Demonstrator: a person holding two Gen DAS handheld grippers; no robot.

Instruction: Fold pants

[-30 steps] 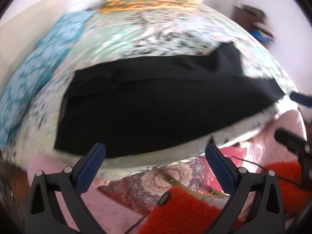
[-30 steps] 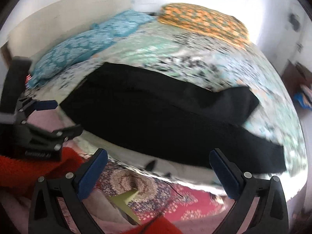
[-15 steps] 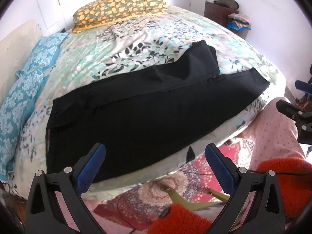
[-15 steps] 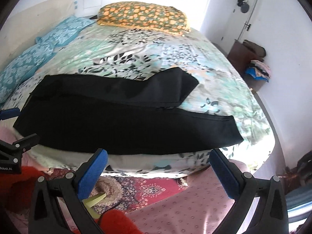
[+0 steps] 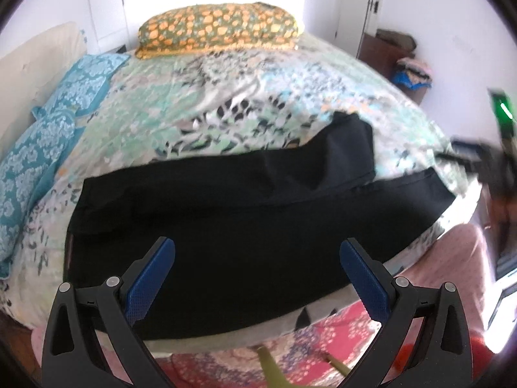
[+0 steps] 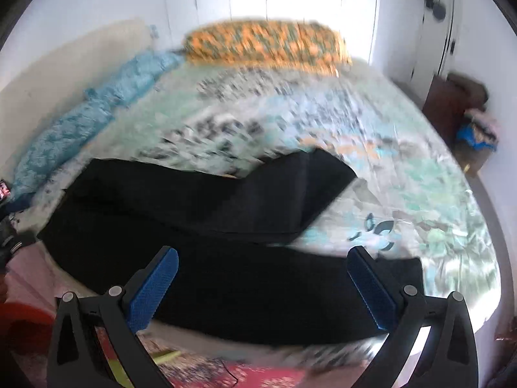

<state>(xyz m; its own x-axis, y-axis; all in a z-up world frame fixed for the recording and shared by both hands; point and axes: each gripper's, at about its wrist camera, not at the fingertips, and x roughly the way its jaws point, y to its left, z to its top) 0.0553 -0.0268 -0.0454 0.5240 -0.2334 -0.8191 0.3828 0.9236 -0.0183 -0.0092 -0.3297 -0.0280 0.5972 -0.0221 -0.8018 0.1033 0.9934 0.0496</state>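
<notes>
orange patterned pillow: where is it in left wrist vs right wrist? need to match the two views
Left wrist: orange patterned pillow at top centre, at the far end of the bed, sharp.
Right wrist: the same pillow at top centre, slightly right, motion-blurred.
Shared landmark: the black pants lie across the near part of the bed in both views, with the teal pillows on the left.

Your right-wrist view is smeared: the bed print and the orange pillow beyond the pants won't resolve. In the left view, the right claw past the pants' hem is a blur.
</notes>
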